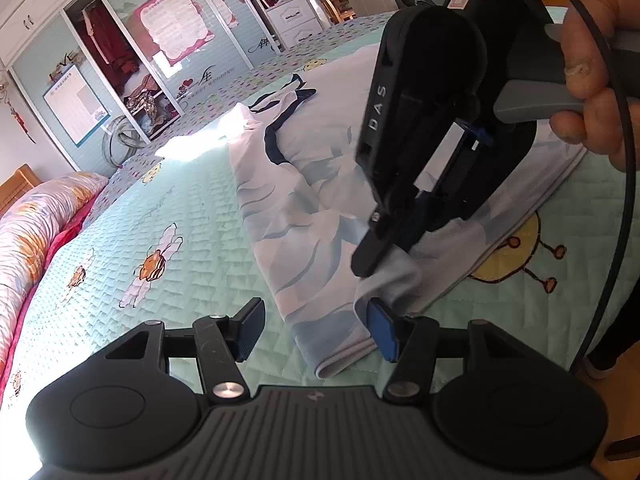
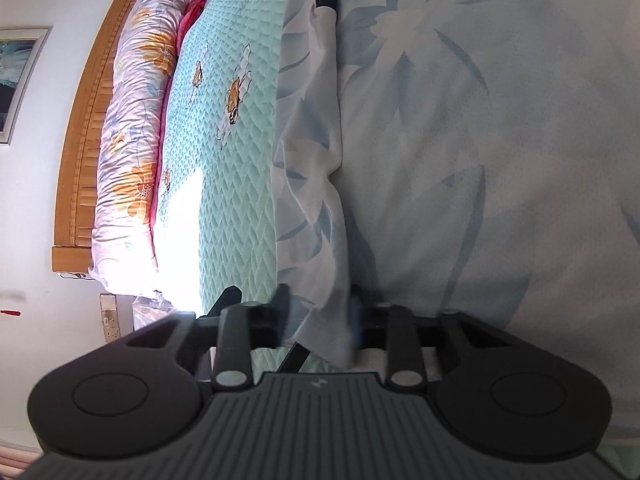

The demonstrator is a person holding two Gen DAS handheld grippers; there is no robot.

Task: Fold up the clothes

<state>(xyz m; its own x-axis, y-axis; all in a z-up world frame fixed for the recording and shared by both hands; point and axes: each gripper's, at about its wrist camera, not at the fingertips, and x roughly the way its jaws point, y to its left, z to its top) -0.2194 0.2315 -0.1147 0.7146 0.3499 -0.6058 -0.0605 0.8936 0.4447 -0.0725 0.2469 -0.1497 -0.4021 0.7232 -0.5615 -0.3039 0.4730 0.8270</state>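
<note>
The mint quilted bedspread (image 1: 188, 200) lies bare and flat left of the pale blue floral garment (image 1: 296, 200), giving open passage there. A rolled floral quilt (image 1: 36, 224) bounds that stretch on its far left. On the garment's near right, the right gripper (image 1: 366, 266) and the hand (image 1: 596, 76) holding it crowd the way.

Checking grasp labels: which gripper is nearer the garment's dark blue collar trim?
Right. The right gripper is pinched on the garment further up, toward the collar trim. The left gripper is open at the near hem, farthest from it.
</note>
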